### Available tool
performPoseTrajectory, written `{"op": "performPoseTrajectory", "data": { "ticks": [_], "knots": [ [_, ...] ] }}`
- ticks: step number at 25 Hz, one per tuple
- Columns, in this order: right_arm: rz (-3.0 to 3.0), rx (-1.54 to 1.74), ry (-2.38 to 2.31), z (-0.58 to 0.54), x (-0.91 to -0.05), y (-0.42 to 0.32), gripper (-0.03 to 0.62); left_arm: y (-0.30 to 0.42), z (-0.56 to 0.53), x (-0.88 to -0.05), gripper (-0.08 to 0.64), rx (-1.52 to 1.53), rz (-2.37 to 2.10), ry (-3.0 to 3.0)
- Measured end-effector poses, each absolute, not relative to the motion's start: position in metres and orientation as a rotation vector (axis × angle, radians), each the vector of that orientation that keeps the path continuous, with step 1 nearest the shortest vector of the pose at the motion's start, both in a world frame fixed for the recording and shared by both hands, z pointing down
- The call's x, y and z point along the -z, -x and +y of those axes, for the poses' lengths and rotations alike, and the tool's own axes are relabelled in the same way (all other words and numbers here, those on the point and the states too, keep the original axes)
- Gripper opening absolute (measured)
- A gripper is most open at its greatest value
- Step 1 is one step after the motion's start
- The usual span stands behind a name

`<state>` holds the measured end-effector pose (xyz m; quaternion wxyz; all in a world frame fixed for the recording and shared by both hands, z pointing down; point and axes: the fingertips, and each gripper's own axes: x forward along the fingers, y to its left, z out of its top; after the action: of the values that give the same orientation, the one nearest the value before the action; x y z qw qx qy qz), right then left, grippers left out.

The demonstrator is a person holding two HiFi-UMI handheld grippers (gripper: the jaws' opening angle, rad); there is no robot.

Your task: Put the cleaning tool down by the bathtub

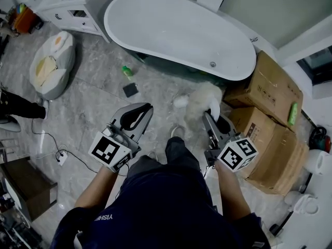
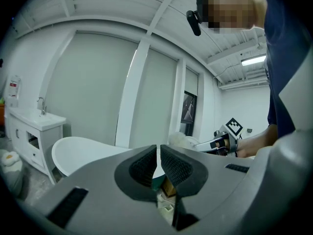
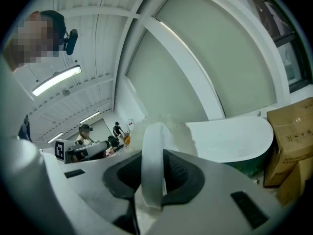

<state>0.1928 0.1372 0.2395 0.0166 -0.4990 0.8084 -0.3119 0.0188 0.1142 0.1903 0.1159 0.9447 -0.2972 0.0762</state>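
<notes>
The white bathtub (image 1: pixel 176 30) stands at the top of the head view, beyond both hands. The cleaning tool is a fluffy white duster (image 1: pixel 199 100) with a white loop handle (image 3: pixel 152 165). My right gripper (image 1: pixel 211 114) is shut on that handle, and the fluffy head sticks out ahead toward the tub's near side. In the right gripper view the handle stands upright between the pads (image 3: pixel 178 173), with the bathtub (image 3: pixel 234 136) behind it. My left gripper (image 1: pixel 144 111) hovers over the floor to the left, shut with nothing in it (image 2: pixel 157 153). From there the duster (image 2: pixel 183 140) shows at the right.
Two cardboard boxes (image 1: pixel 270 87) (image 1: pixel 275 149) crowd the floor at the right of the tub. A green bottle (image 1: pixel 127 71) and a black pad (image 1: pixel 130 90) lie on the marble floor near the tub. A white vanity (image 1: pixel 78 7) and a cushion (image 1: pixel 52 61) stand at the left.
</notes>
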Motion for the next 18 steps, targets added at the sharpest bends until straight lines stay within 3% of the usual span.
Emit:
{"op": "performPoseTrajectory", "data": {
  "ticks": [18],
  "knots": [
    [2.662,1.084,1.373,0.022,-0.301,-0.253,0.087,-0.086,0.022,-0.241,0.046,-0.409,-0.984,-2.643]
  ]
}}
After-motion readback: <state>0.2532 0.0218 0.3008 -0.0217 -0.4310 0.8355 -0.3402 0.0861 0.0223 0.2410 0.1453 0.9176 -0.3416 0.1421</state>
